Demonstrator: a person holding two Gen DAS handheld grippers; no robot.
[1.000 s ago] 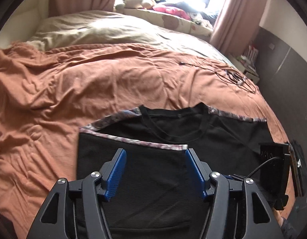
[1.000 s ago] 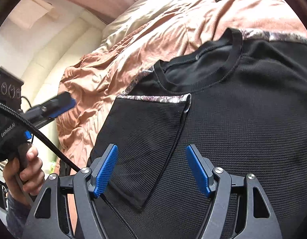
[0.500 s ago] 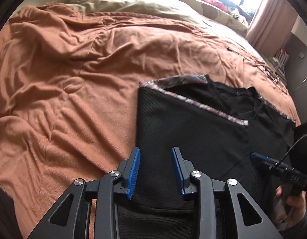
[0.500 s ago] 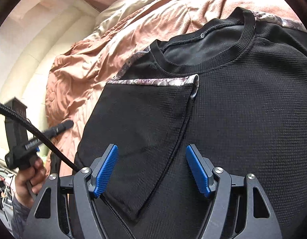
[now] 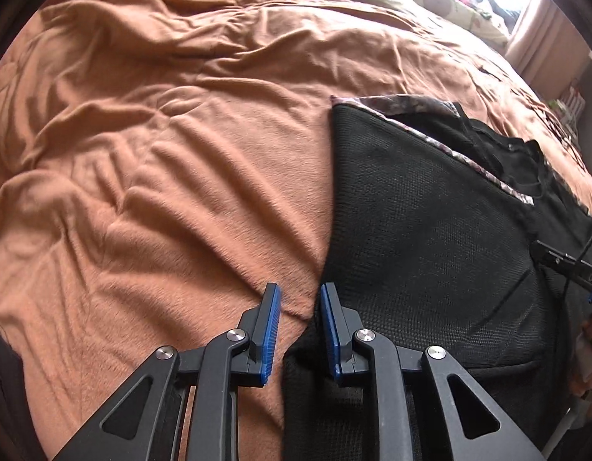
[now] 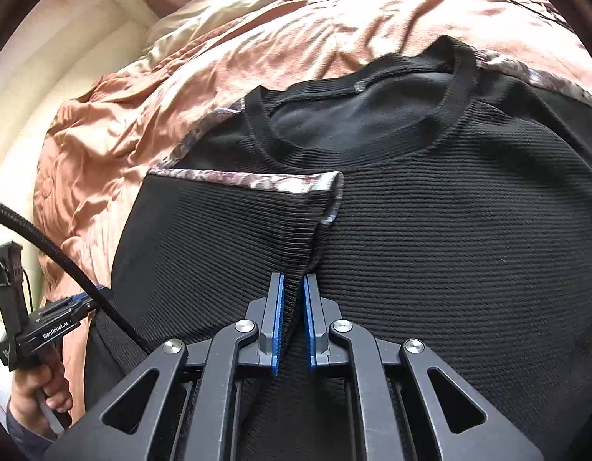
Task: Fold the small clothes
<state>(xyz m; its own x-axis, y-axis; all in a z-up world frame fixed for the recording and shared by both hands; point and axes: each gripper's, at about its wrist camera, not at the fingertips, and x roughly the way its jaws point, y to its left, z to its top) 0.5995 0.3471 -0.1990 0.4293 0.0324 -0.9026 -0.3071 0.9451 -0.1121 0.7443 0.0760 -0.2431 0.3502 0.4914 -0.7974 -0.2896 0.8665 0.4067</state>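
On the rust-orange bed blanket (image 5: 150, 176), my right gripper (image 6: 293, 288) clamps the black ribbed shirt's (image 6: 449, 249) folded sleeve edge for flattening; left gripper (image 5: 298, 299) jaws narrowly apart at the side hem.

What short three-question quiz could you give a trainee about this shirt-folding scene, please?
1. True or false: the black shirt lies on a blue blanket.
2. The right claw pinches: A the collar, B the edge of the folded-over flap, C the blanket.
3. Short answer: in its own view, at which edge of the shirt is the left claw?

Key: 1 false, the blanket is orange-brown; 2 B; 3 the left edge.
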